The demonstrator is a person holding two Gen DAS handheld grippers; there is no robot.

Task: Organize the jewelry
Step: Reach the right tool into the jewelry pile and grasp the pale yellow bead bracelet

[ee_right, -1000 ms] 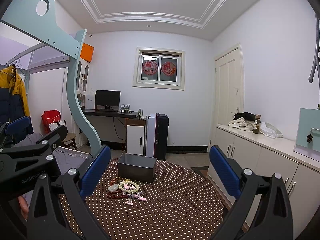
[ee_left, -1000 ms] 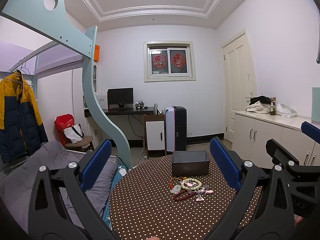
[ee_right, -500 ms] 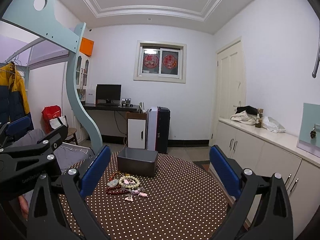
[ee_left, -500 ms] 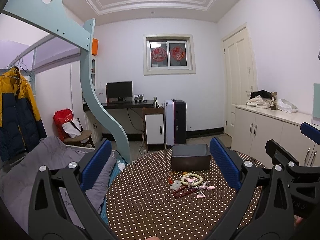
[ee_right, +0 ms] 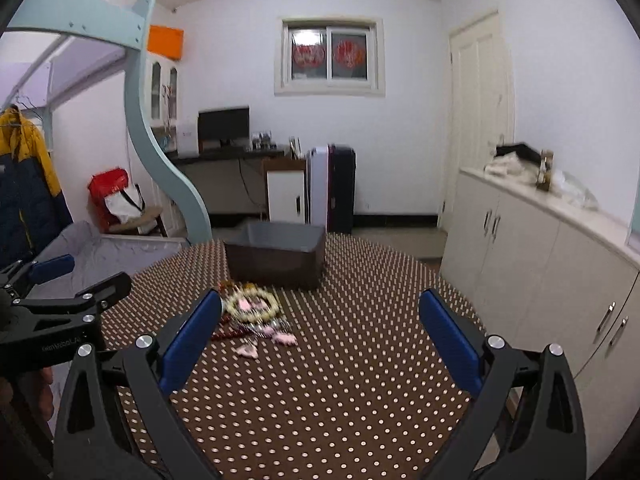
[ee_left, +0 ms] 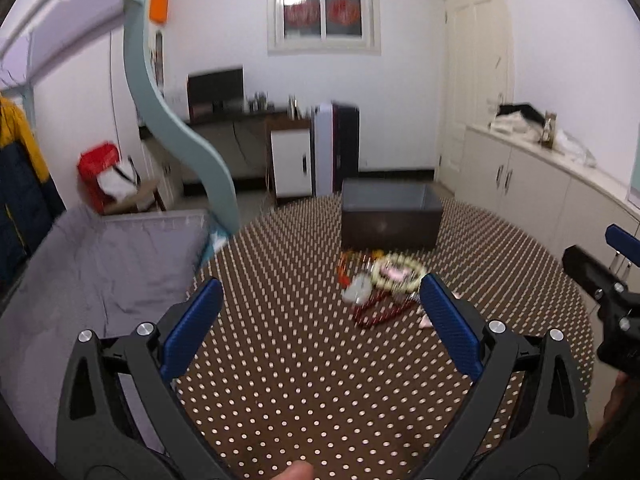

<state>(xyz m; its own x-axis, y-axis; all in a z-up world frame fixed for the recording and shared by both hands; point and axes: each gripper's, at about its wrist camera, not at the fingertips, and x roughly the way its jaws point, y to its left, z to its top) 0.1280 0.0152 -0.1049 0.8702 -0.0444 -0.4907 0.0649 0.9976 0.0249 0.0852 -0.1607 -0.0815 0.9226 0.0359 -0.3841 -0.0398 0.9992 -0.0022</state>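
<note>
Spreading across both views, the round polka-dotted surface (ee_left: 304,380) carries a dark open box (ee_left: 390,220) toward its far side, with a small jewelry pile (ee_left: 380,288) lying just in front of it. The left gripper (ee_left: 320,304) hangs above the surface, its blue fingers (ee_left: 192,328) spread wide, gripping nothing. The right gripper (ee_right: 320,320) matches it, fingers (ee_right: 450,344) wide apart, empty, touching nothing. A pale bead bracelet (ee_right: 252,305) tops the pile.
</note>
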